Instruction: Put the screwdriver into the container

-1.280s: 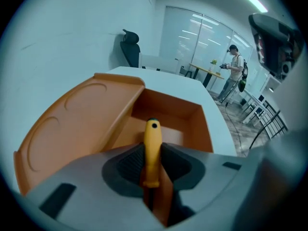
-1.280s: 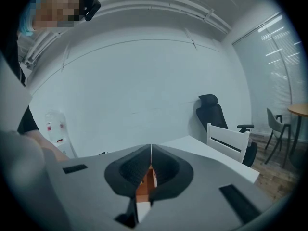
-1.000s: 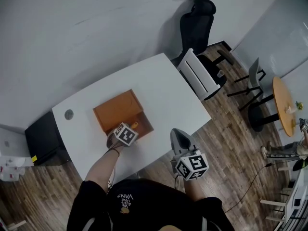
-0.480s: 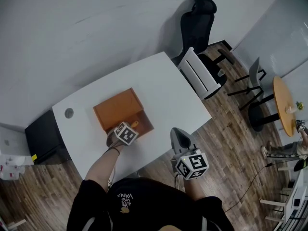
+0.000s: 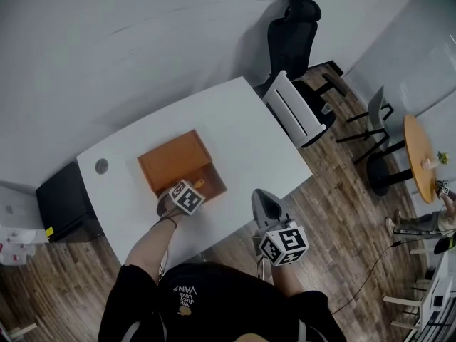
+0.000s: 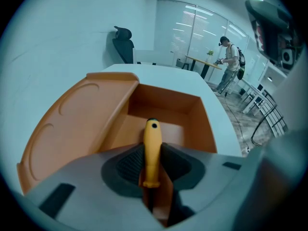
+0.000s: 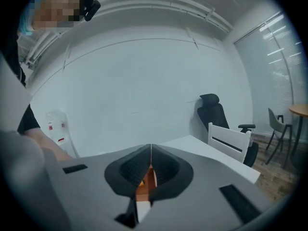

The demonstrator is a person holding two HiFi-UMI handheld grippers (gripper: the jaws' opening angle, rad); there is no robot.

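1. Yellow plastic marks the screwdriver's handle (image 6: 152, 138), which is clamped between the ribbed black pads of the left gripper (image 6: 153, 153). The jaws grasp the handle on both sides. Its rounded butt end points away from the gripper, and we cannot see the shaft.
2. We find the handle over the open compartment of the orange rectangular plastic container (image 6: 207, 124). The tool hangs above the compartment floor and does not lie in it.
3. We note a flat orange panel (image 6: 82, 119) with shallow recessed shapes on the compartment's left in the left gripper view. It joins the compartment along one wall.
4. We see in the head view that the container sits on the white rectangular table (image 5: 242, 134), toward the person's side of it. The left gripper is angled steeply down at the container's near corner.
5. We read the right gripper (image 7: 150, 149) as clenched on nothing: its two pads meet along a closed seam. In the head view it is held off the table's near edge, well apart from the container.
6. We observe a white slatted chair (image 5: 296, 112) and a black high-backed office chair (image 5: 292, 34) beyond the table's far end, standing on a wood-plank floor (image 5: 342, 191).
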